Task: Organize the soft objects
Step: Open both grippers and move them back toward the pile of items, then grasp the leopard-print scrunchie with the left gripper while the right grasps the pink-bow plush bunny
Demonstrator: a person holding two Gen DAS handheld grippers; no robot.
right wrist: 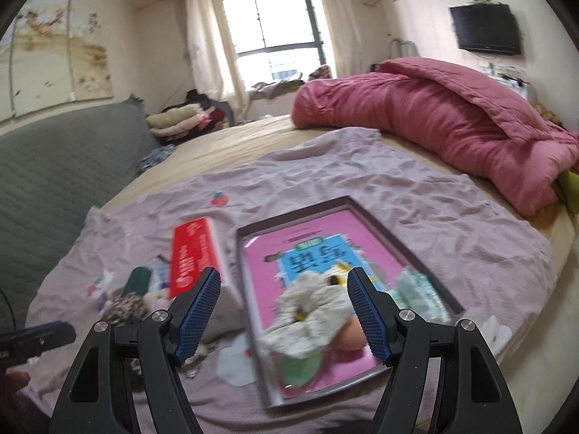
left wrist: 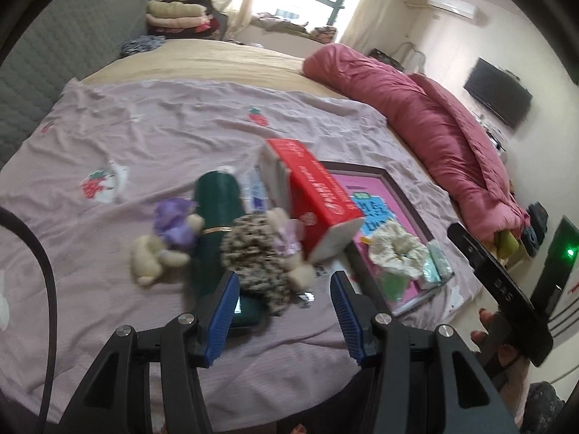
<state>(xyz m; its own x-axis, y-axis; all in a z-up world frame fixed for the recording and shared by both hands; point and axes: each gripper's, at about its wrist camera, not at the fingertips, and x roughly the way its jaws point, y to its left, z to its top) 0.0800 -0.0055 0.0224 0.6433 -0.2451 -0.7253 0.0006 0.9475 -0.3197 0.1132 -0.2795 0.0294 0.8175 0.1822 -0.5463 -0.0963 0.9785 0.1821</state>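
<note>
On the bed, a wrinkled lilac sheet (left wrist: 181,126) with strawberry prints carries the whole clutter. Left gripper (left wrist: 286,307) hangs above its near edge, jaws partly apart, nothing between the blue pads. Straight ahead at 12 o'clock lies a speckled scrunchie (left wrist: 253,256), nearest soft item. Touching it at 1 o'clock, a small plush bear in a pink dress (left wrist: 289,249). At 11 o'clock a dark green bottle (left wrist: 213,224) lies lengthwise, a second plush bear in purple (left wrist: 166,238) against its left side. Behind the scrunchie a red box (left wrist: 318,195) stands tilted, blocking the line to the tray (left wrist: 398,188) at 2 o'clock.

Right wrist view: right gripper (right wrist: 284,307) hovers over the tray's near half, jaws wide apart, gripping nothing. A cream scrunchie (right wrist: 307,311) sits in the tray just below and between the pads, on a pink book (right wrist: 325,238) that fills the tray. A pale green packet (right wrist: 419,289) lies at 2 o'clock, against the tray's right rim. Something peach-coloured shows beside the scrunchie; too blurred to name. Red box borders the tray at 10 o'clock. A rolled pink quilt (right wrist: 434,115) runs along the far right of the bed, well apart from the clutter. Grey padded headboard (right wrist: 54,166) at 9 o'clock.
</note>
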